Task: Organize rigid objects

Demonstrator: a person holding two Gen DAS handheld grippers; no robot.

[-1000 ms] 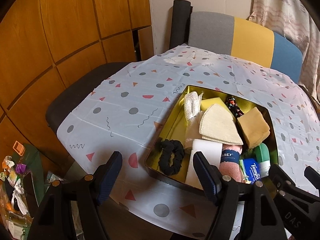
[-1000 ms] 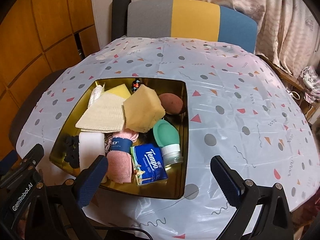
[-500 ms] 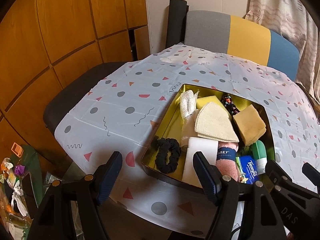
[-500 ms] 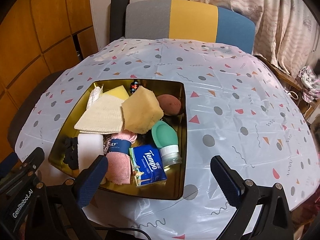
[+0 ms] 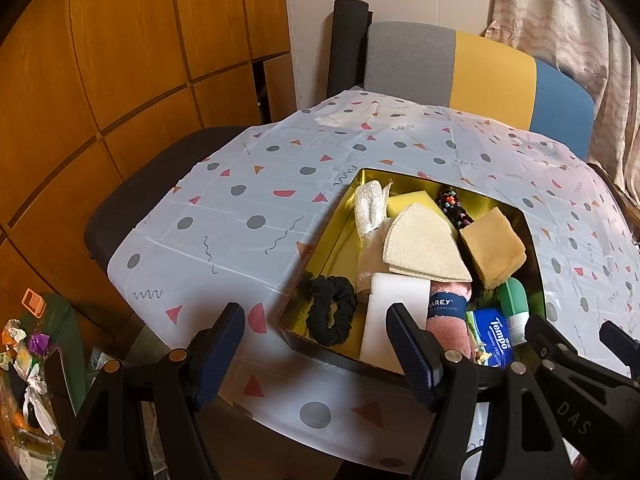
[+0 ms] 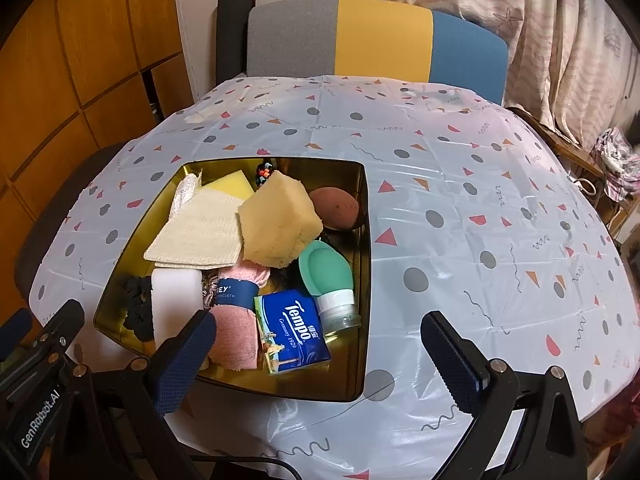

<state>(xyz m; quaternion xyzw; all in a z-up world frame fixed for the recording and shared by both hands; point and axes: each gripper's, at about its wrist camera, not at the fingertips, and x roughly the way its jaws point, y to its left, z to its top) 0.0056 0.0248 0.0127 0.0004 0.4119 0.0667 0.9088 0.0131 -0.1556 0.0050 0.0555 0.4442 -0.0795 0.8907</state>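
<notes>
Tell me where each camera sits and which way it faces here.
Left wrist: on the left claw, near the table's left corner, looking across the gold tin; both its fingers and the right claw show.
Right wrist: on the right claw, at the near edge, facing the striped chair; the left claw's body shows at lower left.
Shared: tin, Tempo tissue pack, chair.

We see a glossy plastic tablecloth [image 6: 460, 208] under a shiny gold metal tin [image 6: 362, 264]. In the tin lie a rough, porous sponge [image 6: 278, 220], a woven cream cloth [image 6: 200, 232], a fuzzy pink towel [image 6: 236, 332], a smooth white foam block [image 6: 174, 300], a matt green silicone bottle [image 6: 324, 268] and a glossy-wrapped tissue pack [image 6: 296, 330]. The wall panels [image 5: 120, 60] are satin wood.
</notes>
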